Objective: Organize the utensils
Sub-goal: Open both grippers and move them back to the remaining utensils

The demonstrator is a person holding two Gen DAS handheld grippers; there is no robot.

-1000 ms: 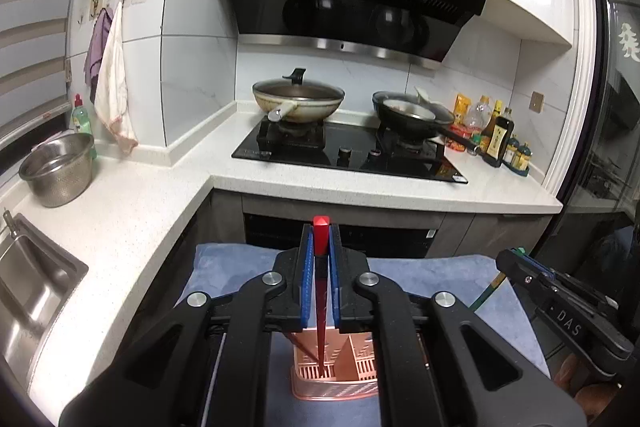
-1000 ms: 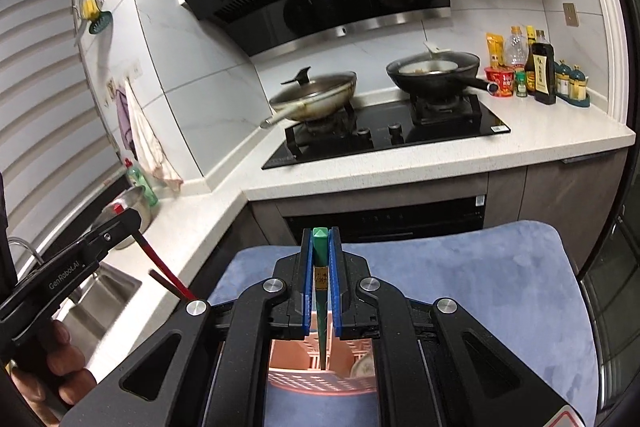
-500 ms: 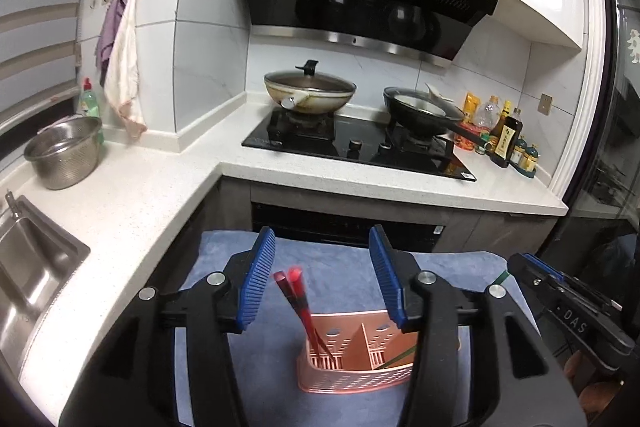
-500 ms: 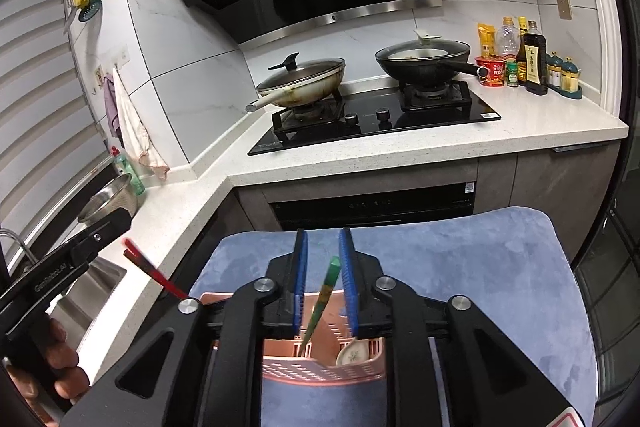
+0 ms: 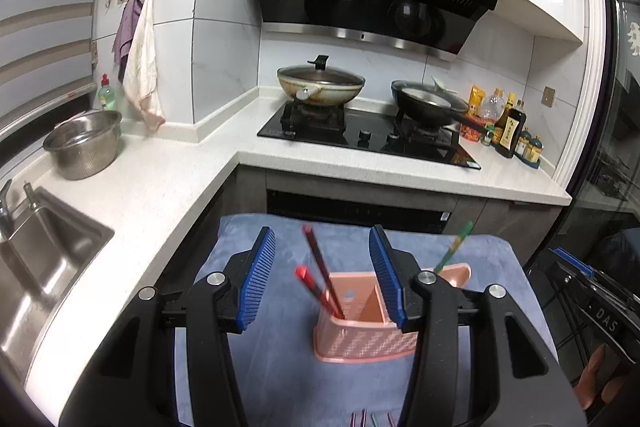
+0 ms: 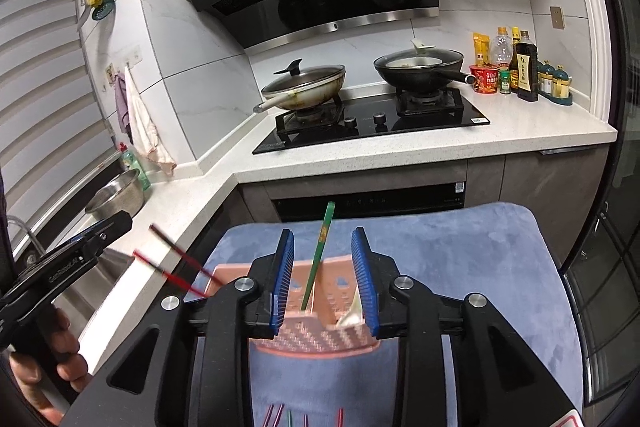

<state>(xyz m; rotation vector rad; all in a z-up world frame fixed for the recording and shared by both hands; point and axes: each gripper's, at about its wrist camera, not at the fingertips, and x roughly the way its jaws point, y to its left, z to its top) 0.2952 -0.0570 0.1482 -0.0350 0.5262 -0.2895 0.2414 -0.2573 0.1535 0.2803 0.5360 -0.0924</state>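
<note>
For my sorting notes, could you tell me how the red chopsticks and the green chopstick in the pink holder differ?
The red chopsticks are a pair; the green chopstick shows as a single stick. The red ones lean left from the pink holder's left compartment; the green one stands steeper, further right. Both stand free in the holder, gripped by neither hand-held gripper.

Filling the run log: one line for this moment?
left gripper: open, empty | right gripper: jaws opening, clear of green chopstick | red chopsticks, green chopstick: standing in pink holder

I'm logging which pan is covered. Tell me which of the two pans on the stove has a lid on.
The beige wok on the left burner: a glass lid with a black knob covers it. The black frying pan beside it is uncovered.
</note>
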